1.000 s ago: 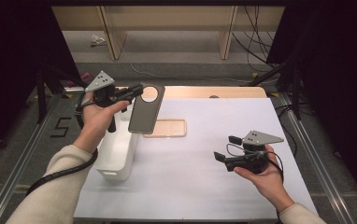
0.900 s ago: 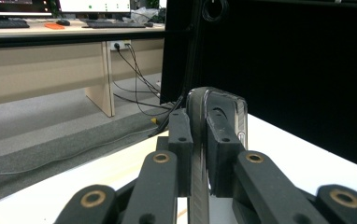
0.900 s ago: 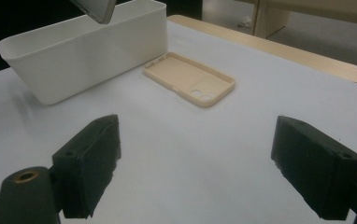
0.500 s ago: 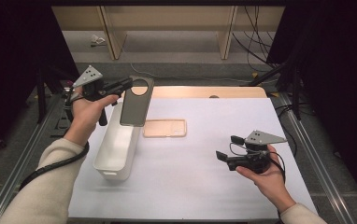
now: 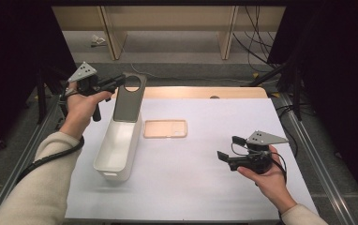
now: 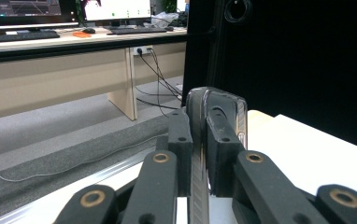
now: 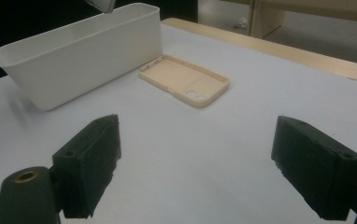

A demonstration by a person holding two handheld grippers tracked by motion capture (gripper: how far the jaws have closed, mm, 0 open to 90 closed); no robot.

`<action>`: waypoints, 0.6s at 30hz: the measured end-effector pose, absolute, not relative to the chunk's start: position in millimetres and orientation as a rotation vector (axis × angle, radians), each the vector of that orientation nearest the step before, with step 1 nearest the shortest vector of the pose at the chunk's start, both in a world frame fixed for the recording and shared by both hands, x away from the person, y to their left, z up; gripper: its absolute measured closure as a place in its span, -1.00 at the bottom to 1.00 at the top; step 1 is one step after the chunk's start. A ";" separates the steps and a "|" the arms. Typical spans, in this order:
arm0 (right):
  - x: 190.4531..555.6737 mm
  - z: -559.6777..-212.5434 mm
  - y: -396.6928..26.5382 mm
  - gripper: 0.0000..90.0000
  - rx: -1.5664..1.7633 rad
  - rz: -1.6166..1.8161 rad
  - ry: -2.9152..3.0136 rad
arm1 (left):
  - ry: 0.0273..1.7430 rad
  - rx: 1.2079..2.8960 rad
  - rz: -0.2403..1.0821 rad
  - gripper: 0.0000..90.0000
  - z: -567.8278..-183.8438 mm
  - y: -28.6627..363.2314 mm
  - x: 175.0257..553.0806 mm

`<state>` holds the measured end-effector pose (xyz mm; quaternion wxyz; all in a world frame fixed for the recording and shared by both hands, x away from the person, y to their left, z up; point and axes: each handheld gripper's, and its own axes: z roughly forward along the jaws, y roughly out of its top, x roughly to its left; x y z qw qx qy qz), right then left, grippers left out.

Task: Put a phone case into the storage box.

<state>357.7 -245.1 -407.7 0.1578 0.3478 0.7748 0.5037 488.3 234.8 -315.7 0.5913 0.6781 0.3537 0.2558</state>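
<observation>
White tabletop (image 5: 191, 187), left tongs (image 5: 121, 82) clamping grey phone case (image 5: 129, 101) above bin (image 5: 116, 150), right tongs (image 5: 227, 149) wide open, empty.

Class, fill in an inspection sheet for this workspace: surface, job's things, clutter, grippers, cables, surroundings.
Surface: white sheet on a wooden table, flat.
Job's things: grey case held upright above the far end of the white bin; tan case flat beside the bin.
Clutter: nothing seen.
Grippers: left gripper shut on the grey case; right gripper open, holding nothing.
Cables: black cable trails by the left sleeve.
Surroundings: desk legs and floor wires beyond.
</observation>
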 end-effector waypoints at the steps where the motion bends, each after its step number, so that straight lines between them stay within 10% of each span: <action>1: 357.7 -407.7 -245.3 -0.63 0.998 1.441 2.216 | 0.825 1.576 0.596 0.82 -316.6 236.0 489.6; 18: 358.3 -408.2 -246.4 -0.63 1.002 1.446 2.212 | 0.839 1.568 0.618 0.82 -329.5 244.6 506.6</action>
